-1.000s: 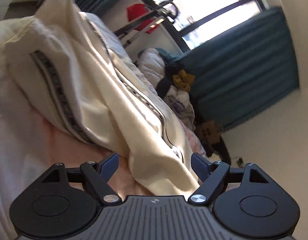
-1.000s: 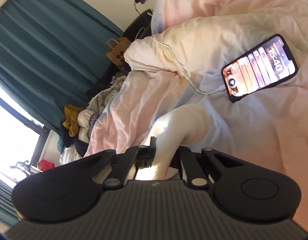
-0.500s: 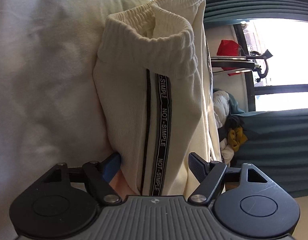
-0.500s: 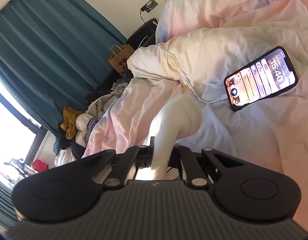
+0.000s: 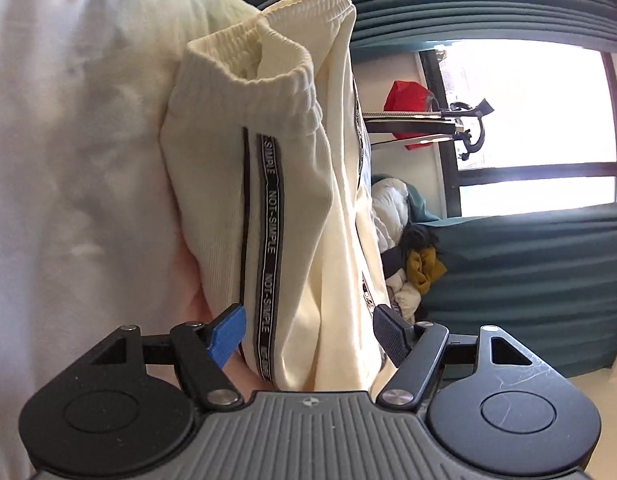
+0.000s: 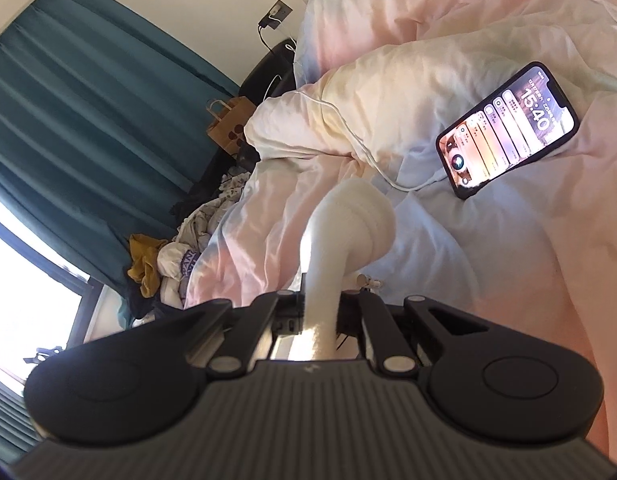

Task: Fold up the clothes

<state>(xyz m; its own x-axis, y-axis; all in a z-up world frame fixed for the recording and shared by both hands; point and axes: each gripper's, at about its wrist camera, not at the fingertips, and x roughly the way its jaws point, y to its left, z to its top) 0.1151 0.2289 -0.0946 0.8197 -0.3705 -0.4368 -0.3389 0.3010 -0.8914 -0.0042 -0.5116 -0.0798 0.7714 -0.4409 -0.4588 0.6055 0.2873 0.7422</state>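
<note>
While I worked at the bed, this was how things stood.

Garment: cream track pants [image 5: 292, 208] with a black side stripe reading NOT-SIMPLE lay bunched on the duvet [image 5: 80, 184], the elastic waistband at the far end, a fold of cloth running back between my left fingers.

Left gripper [image 5: 308, 332]: unclenched. Its jaws had just been closing around the fold; the blue pad [image 5: 227, 331] looked to be just touching the cloth and the dark one [image 5: 390, 338] stood beside it, neither pressing that I could see.

Right gripper [image 6: 320, 312]: clenched on a white roll of fabric [image 6: 348, 232], which rose from the jaws and drooped onto the pink bedding. I took it for the other end of the same pants, though I could not tell for certain.

Nearby: a lit phone [image 6: 508, 132] on its charging cable lay well apart from the cloth.

Step in hand: I judged I was securing a second hold before making a fold.

Next move: it called for finishing the left squeeze on all layers, then lifting both ends together and pulling the pants taut and flat.
</note>
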